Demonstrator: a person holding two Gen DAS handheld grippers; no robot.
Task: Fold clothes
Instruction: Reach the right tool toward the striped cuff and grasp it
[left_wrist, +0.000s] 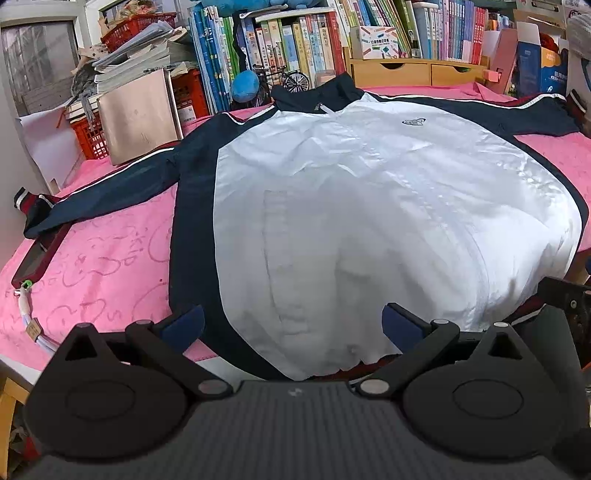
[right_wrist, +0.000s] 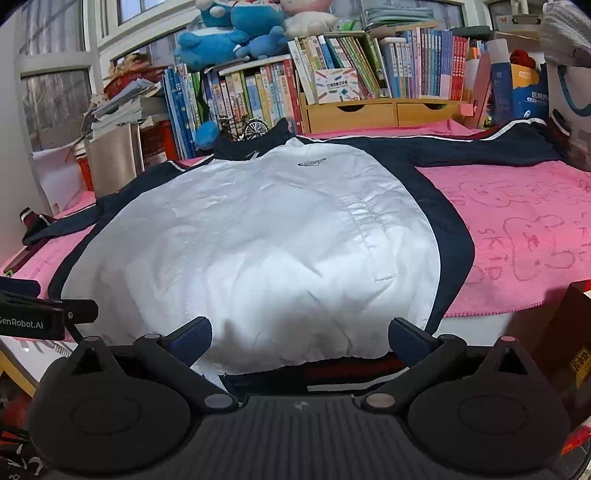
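White-and-navy jacket (left_wrist: 369, 206) lies flat, front side up, on a pink towel (left_wrist: 110, 258) spread over the table. Both sleeves are stretched outward: one sleeve (left_wrist: 110, 188) runs to the left edge of the towel, the other sleeve (right_wrist: 498, 146) runs to the far right. Collar (left_wrist: 314, 96) points away from the cameras, toward a row of books (left_wrist: 295, 44) and a wooden drawer unit (right_wrist: 376, 110). Small logo (right_wrist: 310, 162) sits on the chest. Striped hem (right_wrist: 351, 373) lies at the near edge, closest to both tools.

Left gripper (left_wrist: 291, 325): jaws spread wide, nothing between them, poised just above the near hem over the jacket's left half. Blue pads (left_wrist: 184, 325) appear clear of the fabric, though contact is hard to judge.

Right gripper (right_wrist: 299, 336): jaws likewise spread wide, holding nothing, at the hem over the jacket's right half.

Blue plush toys (right_wrist: 229, 40) sit on top of the books. Red basket (left_wrist: 140, 24) stands at far left.
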